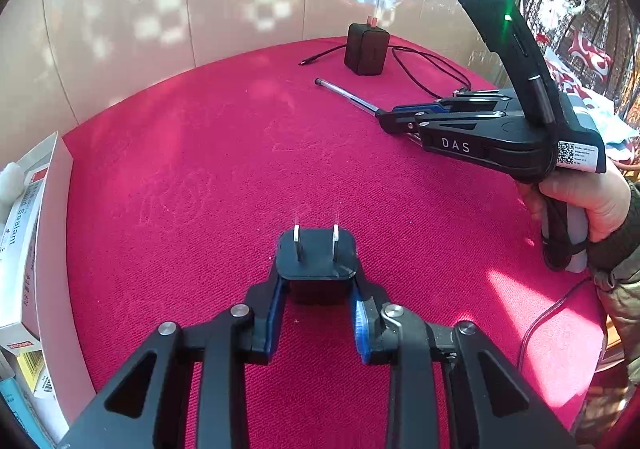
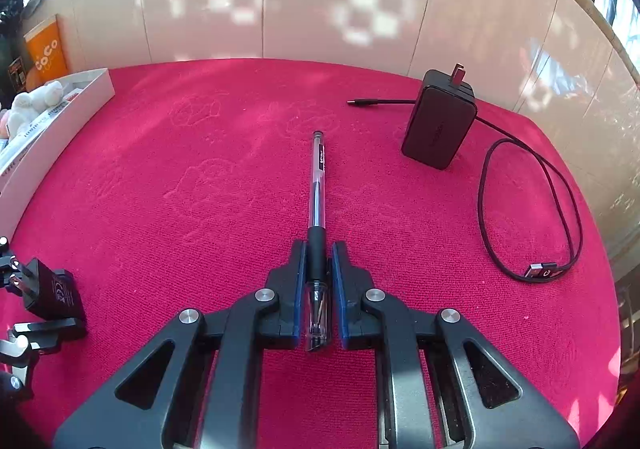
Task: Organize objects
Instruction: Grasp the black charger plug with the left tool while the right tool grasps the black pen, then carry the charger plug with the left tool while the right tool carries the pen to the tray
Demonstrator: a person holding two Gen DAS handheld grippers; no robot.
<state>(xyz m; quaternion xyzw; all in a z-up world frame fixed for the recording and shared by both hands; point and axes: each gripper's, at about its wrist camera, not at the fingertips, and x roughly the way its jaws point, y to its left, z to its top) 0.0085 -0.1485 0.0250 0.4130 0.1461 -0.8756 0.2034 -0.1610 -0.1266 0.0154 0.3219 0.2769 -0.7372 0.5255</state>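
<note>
Plug adapter, prongs pointing up and away, sits clamped between the blue pads of the left claw on the red counter. A white box of packaged goods waits at the left edge. Far right, a hand tilts the right claw down over a pen; a black power brick stands beyond.

From the right wrist, the right claw is clenched on the pen's grip section, barrel pointing away. The power brick and its looped cable lie far right, the box far left.

Both pickups look made; next likely comes lifting each toward the box.
</note>
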